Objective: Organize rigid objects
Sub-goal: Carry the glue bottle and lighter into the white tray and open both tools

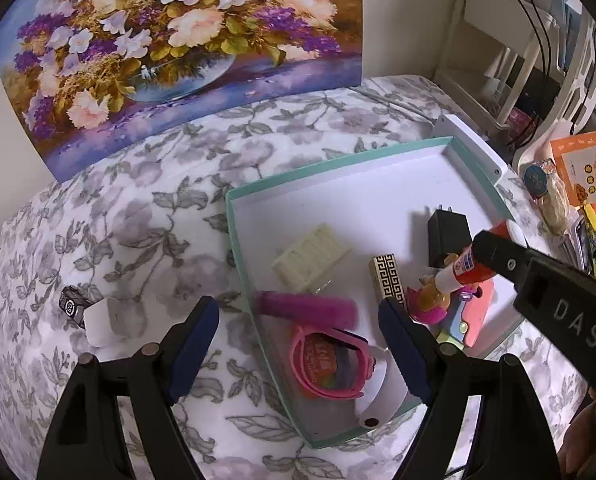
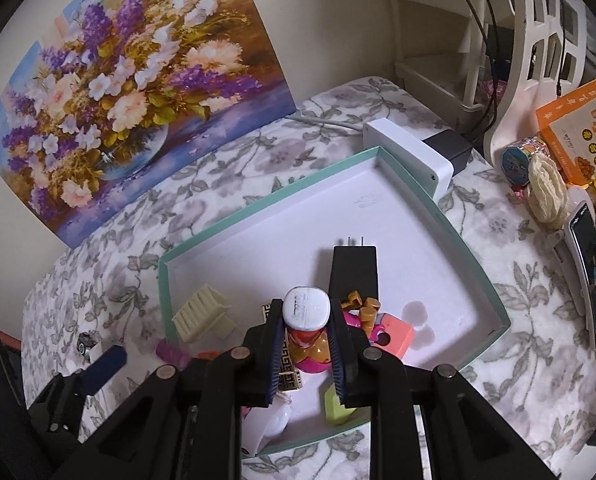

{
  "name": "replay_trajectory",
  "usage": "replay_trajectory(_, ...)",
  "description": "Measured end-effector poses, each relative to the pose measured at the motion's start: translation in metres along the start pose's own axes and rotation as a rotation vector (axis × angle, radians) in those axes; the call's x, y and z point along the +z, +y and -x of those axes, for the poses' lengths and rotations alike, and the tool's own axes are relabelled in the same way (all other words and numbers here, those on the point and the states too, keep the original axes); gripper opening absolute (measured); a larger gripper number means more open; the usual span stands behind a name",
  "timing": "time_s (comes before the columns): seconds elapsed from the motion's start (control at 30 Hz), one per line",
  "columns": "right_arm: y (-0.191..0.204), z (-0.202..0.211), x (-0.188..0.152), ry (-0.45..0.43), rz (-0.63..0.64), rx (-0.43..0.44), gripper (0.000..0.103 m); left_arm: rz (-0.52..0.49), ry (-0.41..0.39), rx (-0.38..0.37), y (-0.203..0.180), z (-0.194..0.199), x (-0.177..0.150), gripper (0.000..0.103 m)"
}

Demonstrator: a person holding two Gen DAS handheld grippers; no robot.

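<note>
A floral-patterned cloth [image 1: 146, 216] covers the surface, with a flower painting [image 1: 170, 44] propped against the cream wall behind. The right gripper [image 2: 305, 354] is clamped on a glue stick [image 2: 307, 309], held above the teal-rimmed tray [image 2: 474, 258]. The left gripper [image 1: 298, 344] stands with fingers wide apart, empty, over the tray's near edge.

**Flower-print desk and what rests on it**

The desk [image 2: 226, 168], covered in a grey floral cloth, carries a shallow teal-rimmed tray [image 2: 464, 236], a white box [image 2: 408, 148] touching the tray's far edge, a floral painting [image 2: 130, 92] leaning at the back, a phone [image 2: 590, 268] and a small white block [image 1: 106, 320].
</note>
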State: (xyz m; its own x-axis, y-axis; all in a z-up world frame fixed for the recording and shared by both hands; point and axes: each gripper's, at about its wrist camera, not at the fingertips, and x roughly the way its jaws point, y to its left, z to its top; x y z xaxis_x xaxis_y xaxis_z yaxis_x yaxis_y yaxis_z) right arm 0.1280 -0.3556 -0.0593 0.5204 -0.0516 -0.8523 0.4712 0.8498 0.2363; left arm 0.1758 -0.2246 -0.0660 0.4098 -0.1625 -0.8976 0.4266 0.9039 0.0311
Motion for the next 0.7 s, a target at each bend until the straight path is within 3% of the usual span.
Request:
replay_trajectory(0.1,0.000,0.000,0.000,0.006,0.001,-0.004,0.035,0.010,-0.007,0.004,0.003,0.004,0.001,0.091)
replay_trajectory(0.2,0.000,0.003,0.001,-0.008,-0.004,-0.017,0.057,0.023,-0.010,0.015,0.008,0.007,0.002,0.094)
replay_trajectory(0.47,0.001,0.001,0.001,-0.002,-0.001,-0.029,0.069,0.138,0.022,0.081,0.046,0.000,-0.004,0.094)
replay_trajectory(0.7,0.012,-0.007,-0.004,0.021,0.039,-0.033,0.087,0.263,0.028,0.128,0.089,-0.001,-0.013,0.095)
